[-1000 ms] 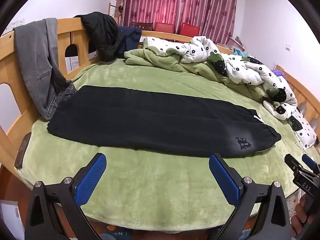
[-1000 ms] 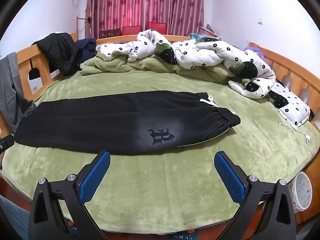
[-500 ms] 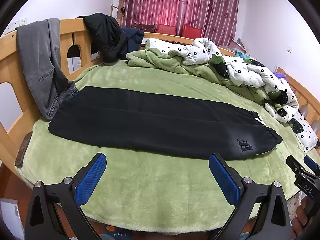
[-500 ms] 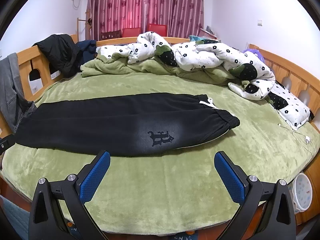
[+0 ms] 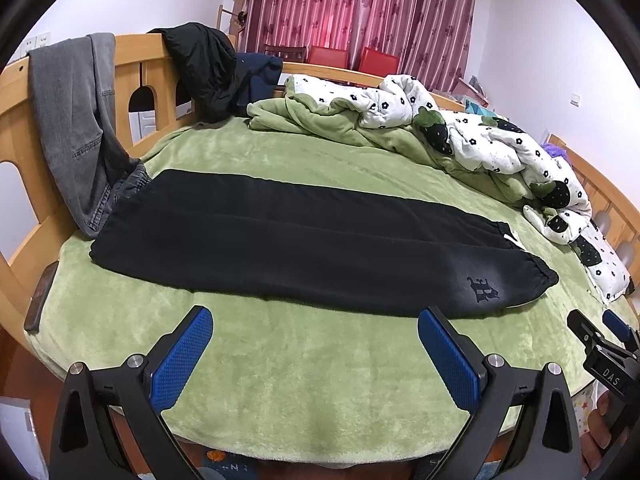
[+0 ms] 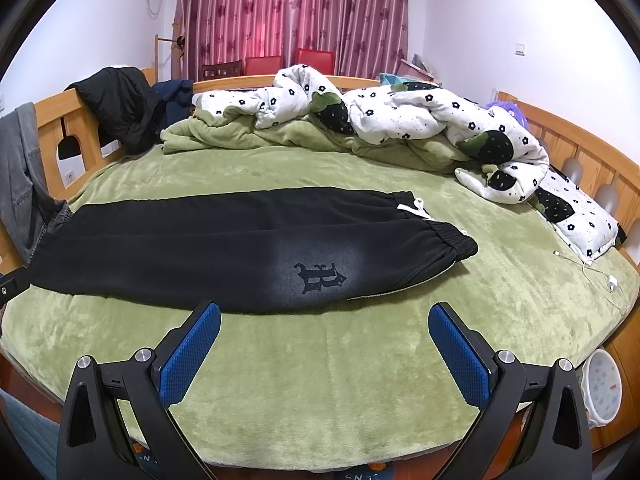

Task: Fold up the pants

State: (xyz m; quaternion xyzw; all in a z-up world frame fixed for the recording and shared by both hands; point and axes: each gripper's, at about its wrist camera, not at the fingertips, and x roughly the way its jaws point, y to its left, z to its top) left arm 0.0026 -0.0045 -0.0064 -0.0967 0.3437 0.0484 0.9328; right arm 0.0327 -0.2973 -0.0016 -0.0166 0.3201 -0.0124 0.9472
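Observation:
Black pants (image 5: 304, 240) lie flat across the green bed, legs stacked one on the other, leg ends at the left, elastic waistband (image 6: 452, 240) with a white drawstring at the right. A dark emblem (image 6: 320, 278) marks the near leg by the waist. My left gripper (image 5: 314, 320) is open and empty, just short of the pants' near edge. My right gripper (image 6: 324, 314) is open and empty, in front of the emblem. The right gripper also shows at the right edge of the left wrist view (image 5: 600, 332).
A green and white flowered quilt (image 6: 360, 128) is heaped along the far side. Grey jeans (image 5: 76, 128) and a black jacket (image 5: 204, 68) hang on the wooden bed rail (image 5: 16, 92). A dark phone (image 5: 40, 296) lies at the left edge. A charger cable (image 6: 596, 272) lies at the right.
Both grippers have risen and tilted a little, so the pants sit lower in each view. Both jaws stay open. The pants have not moved.

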